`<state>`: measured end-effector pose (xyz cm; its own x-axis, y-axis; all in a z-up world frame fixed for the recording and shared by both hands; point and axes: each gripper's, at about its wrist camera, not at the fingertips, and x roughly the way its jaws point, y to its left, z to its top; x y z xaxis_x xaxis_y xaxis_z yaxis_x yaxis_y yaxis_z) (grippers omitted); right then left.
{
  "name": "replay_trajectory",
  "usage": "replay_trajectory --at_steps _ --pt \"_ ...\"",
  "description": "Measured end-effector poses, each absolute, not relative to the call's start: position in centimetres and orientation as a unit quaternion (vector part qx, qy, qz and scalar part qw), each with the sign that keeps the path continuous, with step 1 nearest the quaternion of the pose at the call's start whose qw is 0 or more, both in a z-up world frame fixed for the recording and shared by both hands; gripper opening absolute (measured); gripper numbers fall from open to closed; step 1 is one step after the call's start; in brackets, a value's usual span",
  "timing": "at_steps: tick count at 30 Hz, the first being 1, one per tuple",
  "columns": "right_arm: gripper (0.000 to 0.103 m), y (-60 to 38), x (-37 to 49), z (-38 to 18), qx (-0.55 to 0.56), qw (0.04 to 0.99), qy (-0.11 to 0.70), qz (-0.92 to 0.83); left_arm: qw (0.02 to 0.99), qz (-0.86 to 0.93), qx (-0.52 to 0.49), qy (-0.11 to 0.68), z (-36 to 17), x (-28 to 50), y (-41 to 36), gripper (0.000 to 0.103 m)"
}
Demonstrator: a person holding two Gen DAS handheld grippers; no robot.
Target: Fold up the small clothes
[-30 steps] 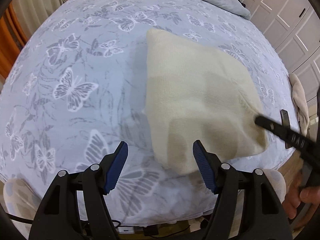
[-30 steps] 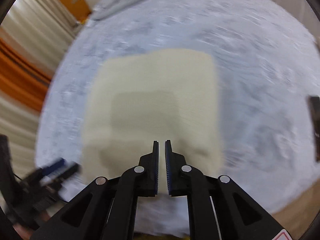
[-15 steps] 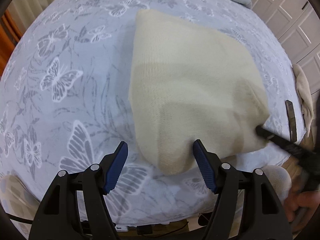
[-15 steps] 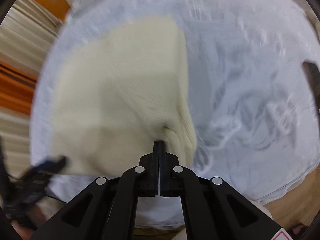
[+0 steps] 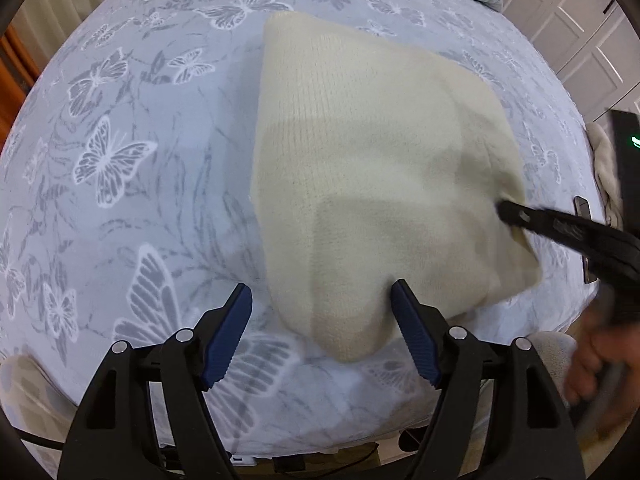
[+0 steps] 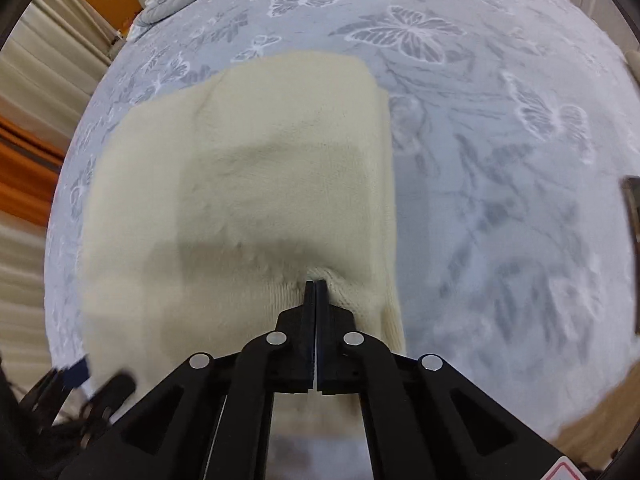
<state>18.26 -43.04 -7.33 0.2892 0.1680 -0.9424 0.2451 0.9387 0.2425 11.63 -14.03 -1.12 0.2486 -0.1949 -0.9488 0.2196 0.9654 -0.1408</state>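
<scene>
A: Start at the right claw (image 6: 316, 282). What has it got?

B: Its jaws are pressed together on a pinch of the cream knit garment (image 6: 256, 168), at the near edge close to the garment's right-hand corner. You can see the fabric pucker up around the tips.

A: And the left claw (image 5: 320, 320)?

B: Spread wide, gripping nothing. The garment's near left corner (image 5: 344, 332) lies between its two blue pads (image 5: 228, 332), low and just ahead of them, so it looks poised to close on that corner.

A: Where does the garment itself sit?

B: On the bed (image 5: 120, 160), over the butterfly-print cover, near the front edge. It is already folded into a rough rectangle, with darker patches showing through where layers double up. From both claws it stretches away toward the far side of the bed, so the near edge is the one both are working.

A: So what does the coming move turn on?

B: I'd judge it's the near edge: the right claw has one end of it, the left corner is still free, and the left claw is the nearer one to that. Once both ends are held, the edge could be carried forward over the far half.

A: Any risk?

B: A one-sided lift would likely skew the fold.
</scene>
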Motion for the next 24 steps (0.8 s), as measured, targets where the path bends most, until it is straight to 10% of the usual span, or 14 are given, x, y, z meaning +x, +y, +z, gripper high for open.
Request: replay_trajectory --at_steps 12,19,24 --pt "0.000 -42.0 19.0 -6.1 0.140 0.785 0.603 -0.031 0.787 -0.133 0.005 0.602 -0.8 11.8 -14.1 0.070" --pt "0.067 -43.3 16.5 -1.2 0.200 0.820 0.536 -0.016 0.799 -0.148 -0.018 0.583 1.6 12.4 -14.3 0.079" --pt "0.073 -44.6 16.9 -3.2 0.235 0.803 0.546 -0.025 0.803 -0.146 -0.048 0.575 2.0 14.4 -14.8 0.086"
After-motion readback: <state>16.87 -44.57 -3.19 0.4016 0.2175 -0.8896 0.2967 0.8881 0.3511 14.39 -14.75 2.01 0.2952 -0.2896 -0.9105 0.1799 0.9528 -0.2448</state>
